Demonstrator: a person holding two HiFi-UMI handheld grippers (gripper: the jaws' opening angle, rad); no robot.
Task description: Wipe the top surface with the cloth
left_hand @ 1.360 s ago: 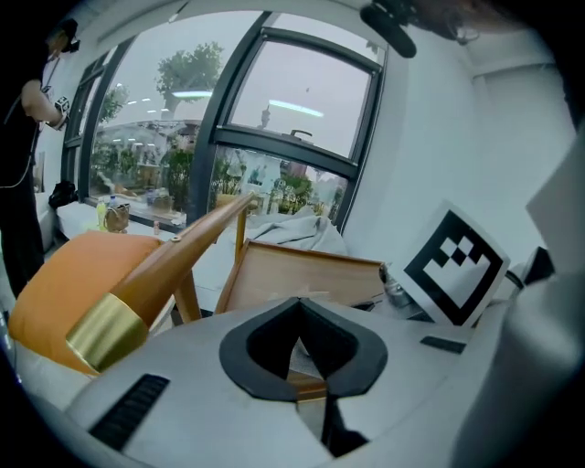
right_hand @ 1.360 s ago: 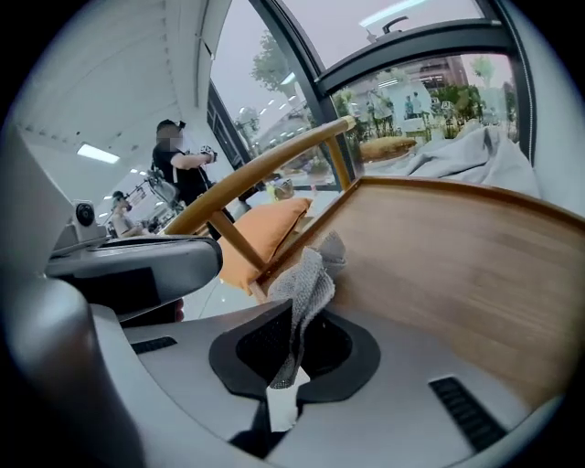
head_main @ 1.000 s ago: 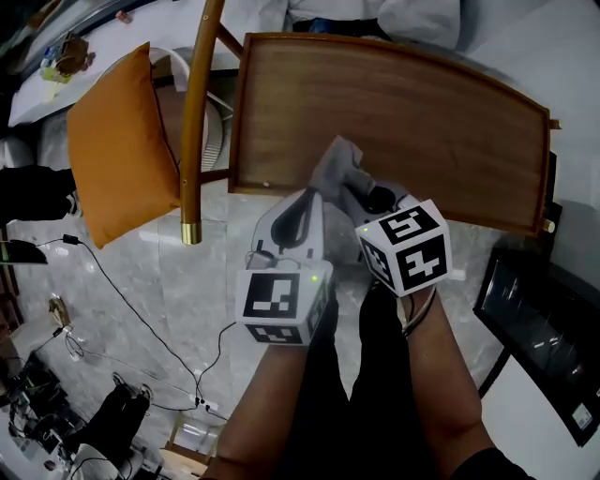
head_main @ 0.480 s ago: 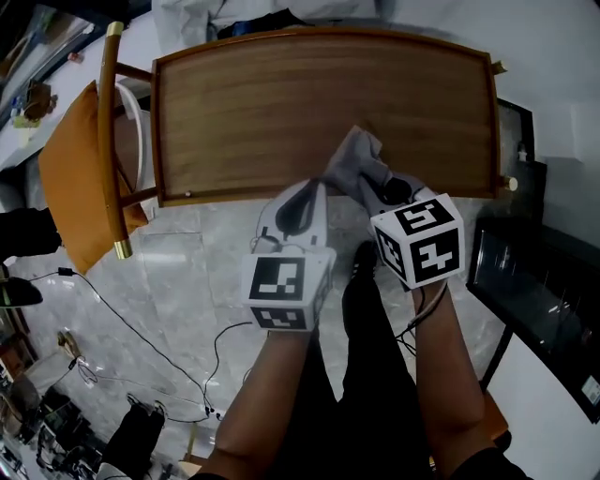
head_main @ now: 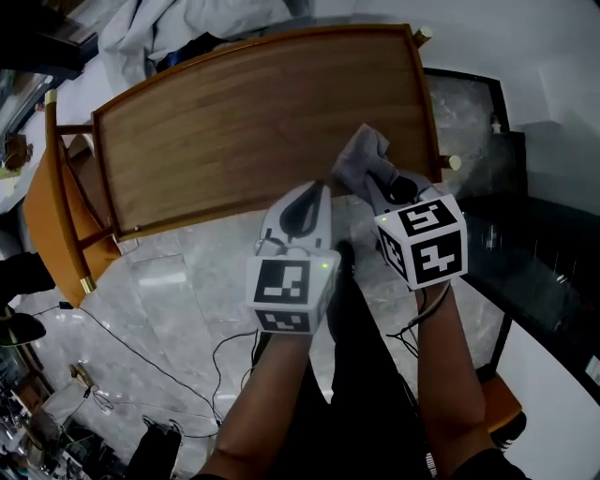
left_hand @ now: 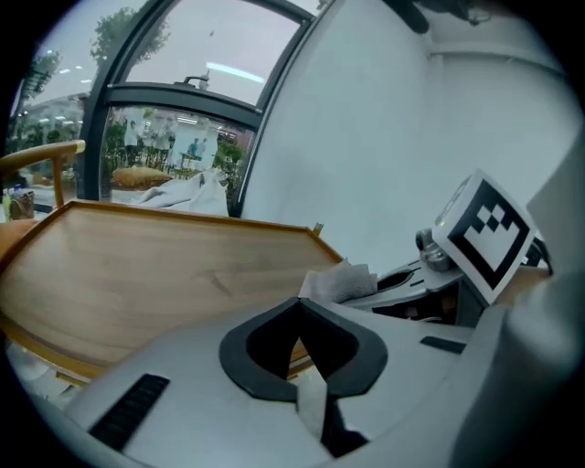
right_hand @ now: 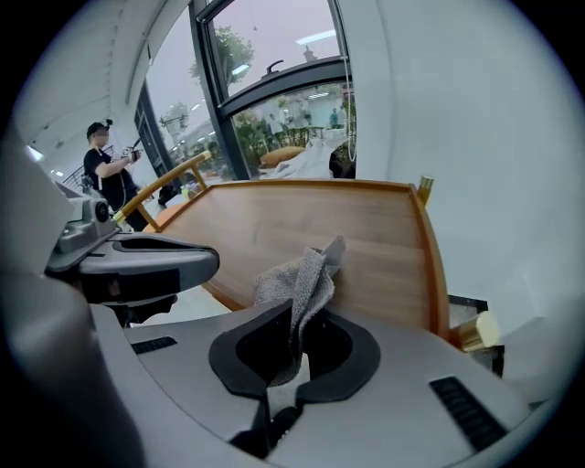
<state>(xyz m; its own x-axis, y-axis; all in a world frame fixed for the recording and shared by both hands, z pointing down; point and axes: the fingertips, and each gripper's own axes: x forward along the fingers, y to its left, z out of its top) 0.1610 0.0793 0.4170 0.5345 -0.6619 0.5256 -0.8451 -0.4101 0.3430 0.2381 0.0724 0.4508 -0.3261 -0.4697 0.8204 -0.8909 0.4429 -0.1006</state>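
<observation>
Right gripper (head_main: pixel 369 184) has shifted right along tabletop (head_main: pixel 234 122); cloth (head_main: pixel 360 153) pinched in it.

The cloth (right_hand: pixel 297 274) vanishes between the right tongs (right_hand: pixel 297 331), its lower end out of sight. White fabric (head_main: pixel 178 28) beyond the surface (head_main: pixel 244 122) is cut by the top edge (figures (left_hand: pixel 137 139) behind the window (left_hand: pixel 201 55): too small to tell).

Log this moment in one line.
left gripper: jaws shut, empty | right gripper: jaws shut on cloth | cloth: over table's near right edge, contact unclear
</observation>
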